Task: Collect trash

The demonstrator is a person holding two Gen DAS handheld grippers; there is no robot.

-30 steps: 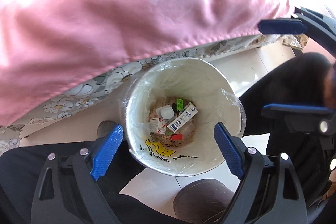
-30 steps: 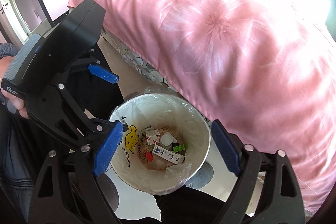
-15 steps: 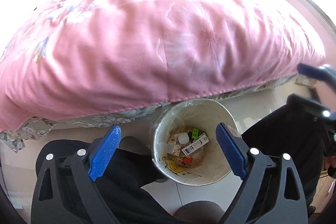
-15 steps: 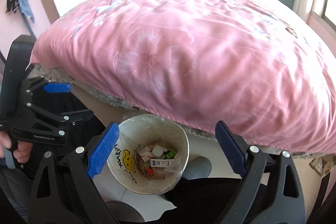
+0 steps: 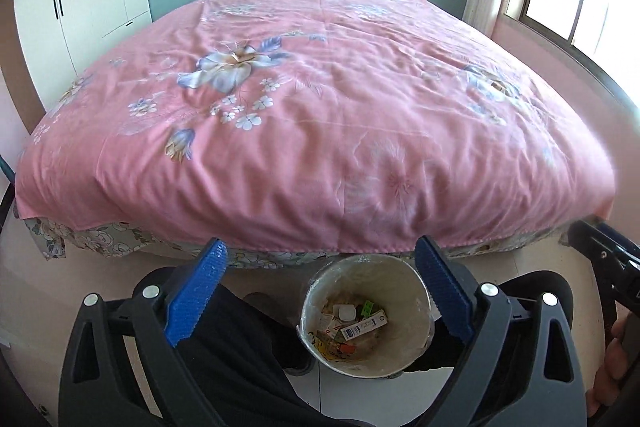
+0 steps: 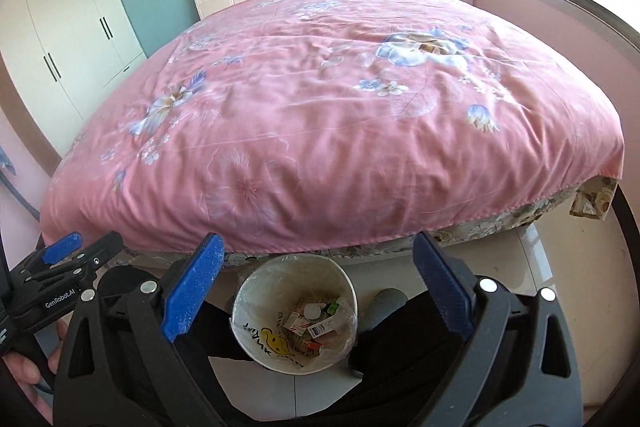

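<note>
**Both grippers raised over the bin at the foot of the bed**

Left hand-held gripper (image 5: 320,291) and right hand-held gripper (image 6: 316,287) are held level above the trash bin (image 5: 366,315), jaws spread wide, gripping nothing. The trash (image 5: 354,321) lies in the bin's bottom, beside the bed (image 5: 320,115). Risk: the person's legs flank the bin; a knock could tip it.
</note>
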